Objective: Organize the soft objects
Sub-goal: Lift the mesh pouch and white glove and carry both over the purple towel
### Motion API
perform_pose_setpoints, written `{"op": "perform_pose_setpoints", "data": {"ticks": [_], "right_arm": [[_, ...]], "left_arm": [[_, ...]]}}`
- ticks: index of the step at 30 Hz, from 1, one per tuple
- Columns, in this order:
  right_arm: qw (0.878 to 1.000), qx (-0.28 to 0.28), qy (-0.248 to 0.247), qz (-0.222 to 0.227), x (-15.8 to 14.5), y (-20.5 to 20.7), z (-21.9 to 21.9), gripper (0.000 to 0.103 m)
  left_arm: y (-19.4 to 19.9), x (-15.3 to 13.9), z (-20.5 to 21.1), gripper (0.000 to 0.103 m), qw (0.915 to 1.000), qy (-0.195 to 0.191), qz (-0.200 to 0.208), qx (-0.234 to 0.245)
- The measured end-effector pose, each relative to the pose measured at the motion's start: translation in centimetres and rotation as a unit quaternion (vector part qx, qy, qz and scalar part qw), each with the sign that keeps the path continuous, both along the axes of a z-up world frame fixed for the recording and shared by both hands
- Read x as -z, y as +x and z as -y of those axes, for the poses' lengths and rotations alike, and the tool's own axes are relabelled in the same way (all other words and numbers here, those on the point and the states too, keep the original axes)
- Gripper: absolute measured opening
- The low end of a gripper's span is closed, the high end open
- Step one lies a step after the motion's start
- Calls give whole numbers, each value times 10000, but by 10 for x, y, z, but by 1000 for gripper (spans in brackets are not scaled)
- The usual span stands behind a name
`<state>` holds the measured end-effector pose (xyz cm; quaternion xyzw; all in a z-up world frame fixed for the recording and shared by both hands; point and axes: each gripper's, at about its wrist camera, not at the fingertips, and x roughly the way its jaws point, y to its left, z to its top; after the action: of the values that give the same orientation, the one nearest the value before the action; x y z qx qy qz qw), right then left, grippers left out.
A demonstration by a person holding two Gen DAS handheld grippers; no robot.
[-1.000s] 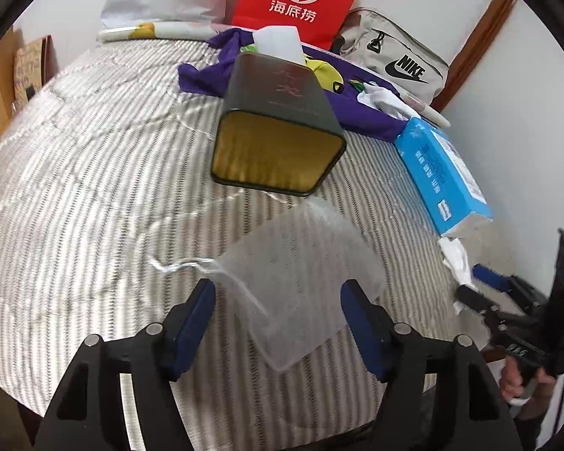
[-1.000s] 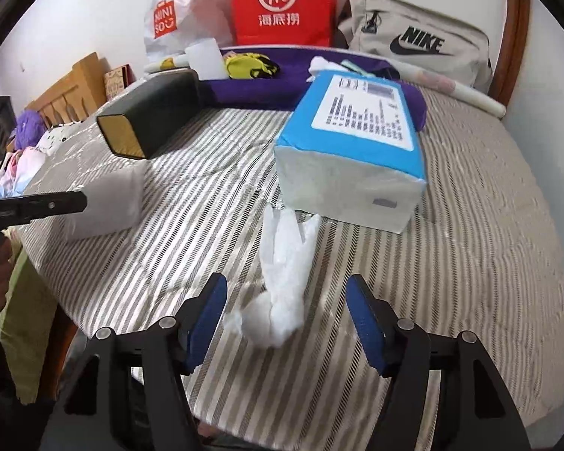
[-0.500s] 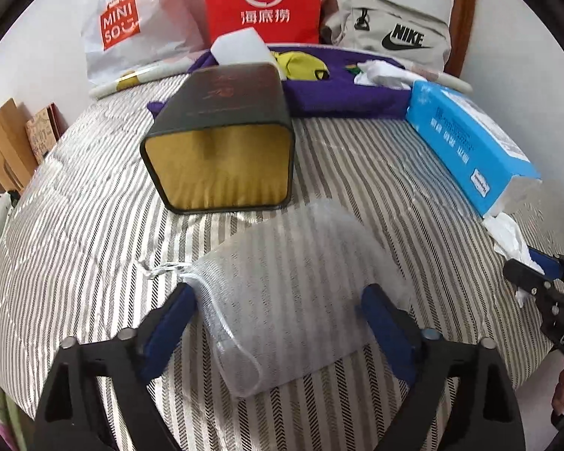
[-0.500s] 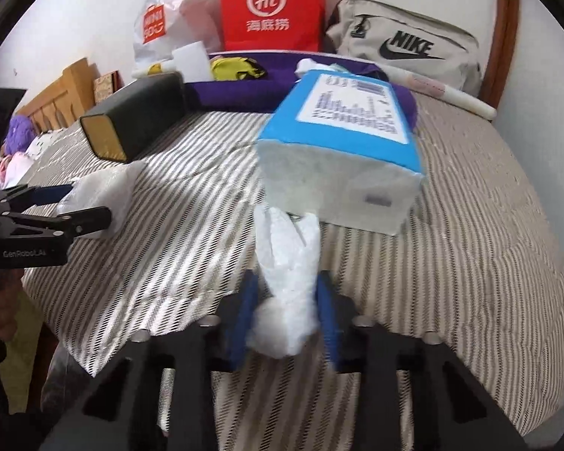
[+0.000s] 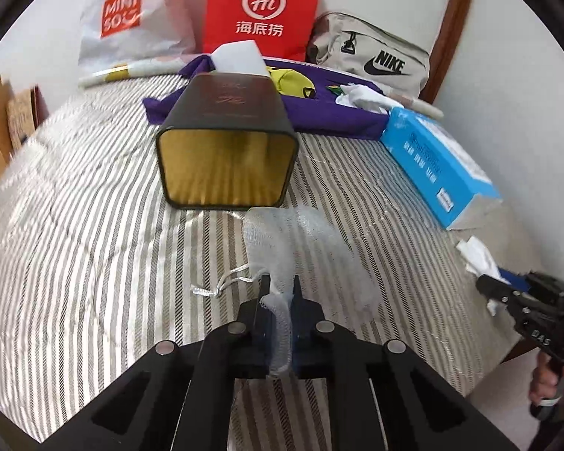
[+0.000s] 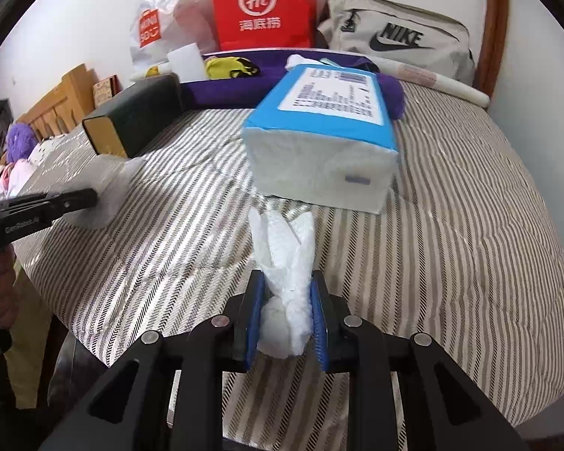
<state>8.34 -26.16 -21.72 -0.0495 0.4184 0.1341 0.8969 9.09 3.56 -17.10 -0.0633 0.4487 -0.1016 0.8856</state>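
Observation:
My left gripper (image 5: 280, 293) is shut on the near edge of a sheer white mesh pouch (image 5: 300, 248) that lies on the striped bed, just in front of a dark square tin (image 5: 225, 146) lying on its side with its gold open end toward me. My right gripper (image 6: 286, 300) is shut on a crumpled white tissue (image 6: 285, 259), which lies in front of a blue tissue pack (image 6: 319, 139). The pouch (image 6: 105, 188) and the left gripper (image 6: 49, 206) show at the left of the right wrist view. The right gripper (image 5: 507, 282) shows at the right of the left wrist view.
At the back of the striped bed (image 5: 75, 225) lie a purple cloth (image 5: 319, 109), a yellow item (image 5: 293, 82), a red paper bag (image 5: 259, 7), a white Miniso bag (image 5: 128, 11) and a grey Nike bag (image 5: 376, 60). A wooden headboard (image 6: 60, 101) stands at the left.
Both grippers have closed: the left on the mesh pouch, the right on the tissue. One second ago both stood open around them.

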Motion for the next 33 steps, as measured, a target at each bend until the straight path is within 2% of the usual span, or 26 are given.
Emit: {"op": "perform_pose_setpoints", "data": {"ticks": [9, 14, 33], "right_arm": [[9991, 196, 370, 14, -11, -3, 15, 23], [9991, 222, 366, 12, -19, -5, 16, 23], [9977, -107, 552, 390, -76, -9, 8, 23]], "left_arm": [[-8, -7, -15, 7, 9993, -284, -131, -198], [-14, -20, -27, 7, 9982, -511, -93, -313], [-16, -75, -28, 7, 9977, -536, 239, -350]]}}
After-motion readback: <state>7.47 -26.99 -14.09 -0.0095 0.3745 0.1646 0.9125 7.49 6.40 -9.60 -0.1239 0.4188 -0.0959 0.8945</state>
